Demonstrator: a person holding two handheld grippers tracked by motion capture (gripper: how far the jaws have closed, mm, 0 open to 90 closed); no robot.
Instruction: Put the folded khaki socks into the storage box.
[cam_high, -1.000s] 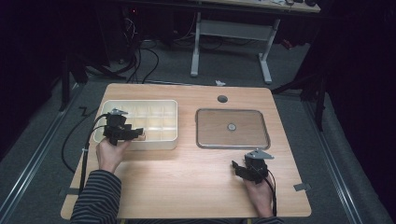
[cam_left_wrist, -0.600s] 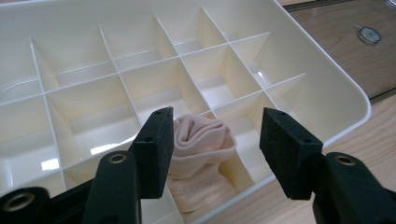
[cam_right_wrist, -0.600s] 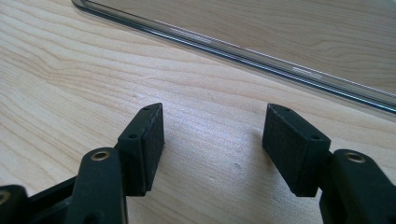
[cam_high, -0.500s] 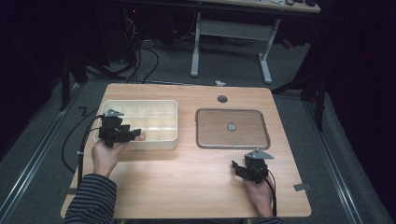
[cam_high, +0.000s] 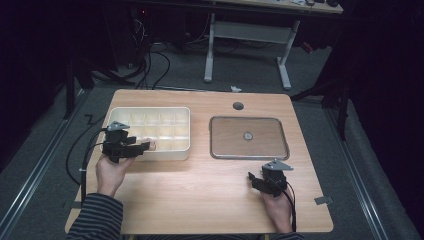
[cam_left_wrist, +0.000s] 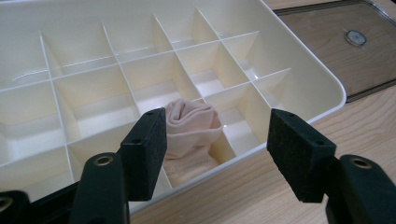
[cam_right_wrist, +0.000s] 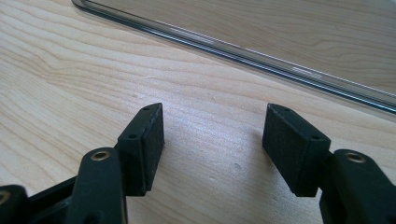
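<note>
Left gripper (cam_left_wrist: 217, 149) jaws apart, just opening, rolled sock (cam_left_wrist: 192, 128) released lower centre in organizer (cam_left_wrist: 299, 70); withdraw straight, avoid snagging.

Pale pink sock (cam_left_wrist: 192, 126), cream divider box (cam_left_wrist: 299, 70), black hand-held gripper (cam_left_wrist: 217, 151).

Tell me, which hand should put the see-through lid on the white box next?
Probably the right. The right gripper sits open on the table just in front of the clear lid. The left gripper is open beside the box, where the rolled pink sock lies, farther from the lid.
</note>
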